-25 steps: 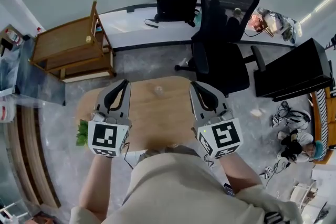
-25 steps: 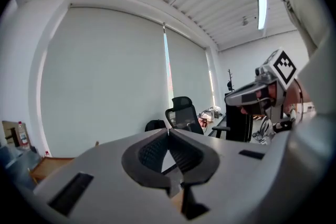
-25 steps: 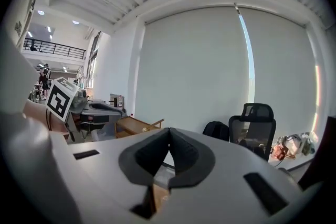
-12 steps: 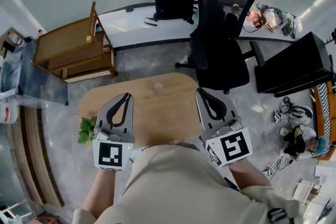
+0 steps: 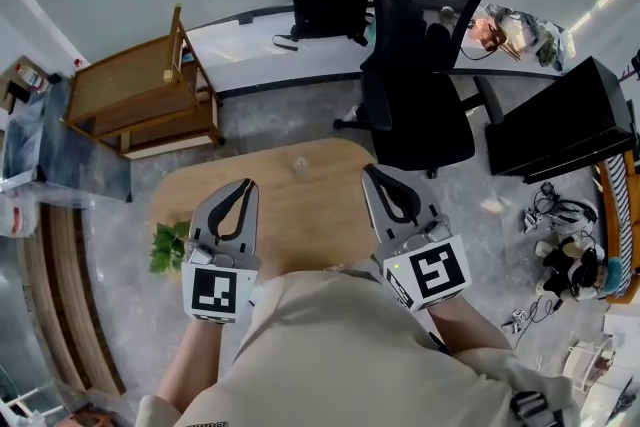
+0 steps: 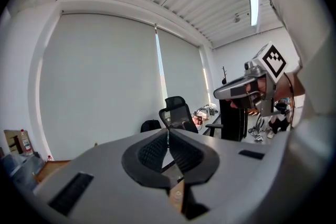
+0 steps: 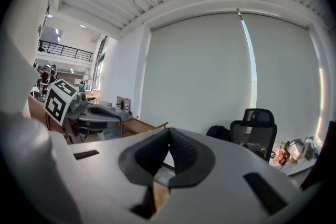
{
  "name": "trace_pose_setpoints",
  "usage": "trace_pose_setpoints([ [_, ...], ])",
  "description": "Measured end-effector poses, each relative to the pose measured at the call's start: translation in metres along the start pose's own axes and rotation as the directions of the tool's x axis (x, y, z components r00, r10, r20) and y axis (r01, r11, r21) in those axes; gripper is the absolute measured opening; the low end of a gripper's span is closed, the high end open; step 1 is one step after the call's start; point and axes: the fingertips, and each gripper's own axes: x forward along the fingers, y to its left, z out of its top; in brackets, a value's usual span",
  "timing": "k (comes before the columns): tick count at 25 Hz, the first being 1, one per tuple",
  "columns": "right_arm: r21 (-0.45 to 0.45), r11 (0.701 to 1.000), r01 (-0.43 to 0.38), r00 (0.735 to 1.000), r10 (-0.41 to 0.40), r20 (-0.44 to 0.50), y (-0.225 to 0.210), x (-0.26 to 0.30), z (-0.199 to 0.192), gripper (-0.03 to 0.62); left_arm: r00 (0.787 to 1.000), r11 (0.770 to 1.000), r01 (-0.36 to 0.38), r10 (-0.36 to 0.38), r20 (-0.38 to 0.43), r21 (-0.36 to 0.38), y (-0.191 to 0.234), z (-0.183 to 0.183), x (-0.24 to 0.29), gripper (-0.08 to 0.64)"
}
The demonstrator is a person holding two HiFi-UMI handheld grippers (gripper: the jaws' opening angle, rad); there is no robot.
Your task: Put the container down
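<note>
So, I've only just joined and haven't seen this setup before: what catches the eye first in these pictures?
The left gripper and right gripper, each with a black-and-white marker cube, hang side by side over a wooden table, jaws shut and empty. Beyond the table stands a black office chair, and to its left a black backpack sits on a white desk.

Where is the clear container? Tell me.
Head view: the clear container stands on the wooden table near its far edge, beyond the left claw and right claw, touching neither.
</note>
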Motion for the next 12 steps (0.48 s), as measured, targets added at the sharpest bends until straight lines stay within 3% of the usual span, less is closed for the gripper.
trace_pose_setpoints([
  [12, 0.027, 0.999, -0.037, 0.999, 0.037, 0.002, 0.009, -0.004, 0.002, -0.005, 1.0, 1.0, 0.004, -0.004, 0.018, 0.005, -0.007, 0.014, -0.01, 0.012],
])
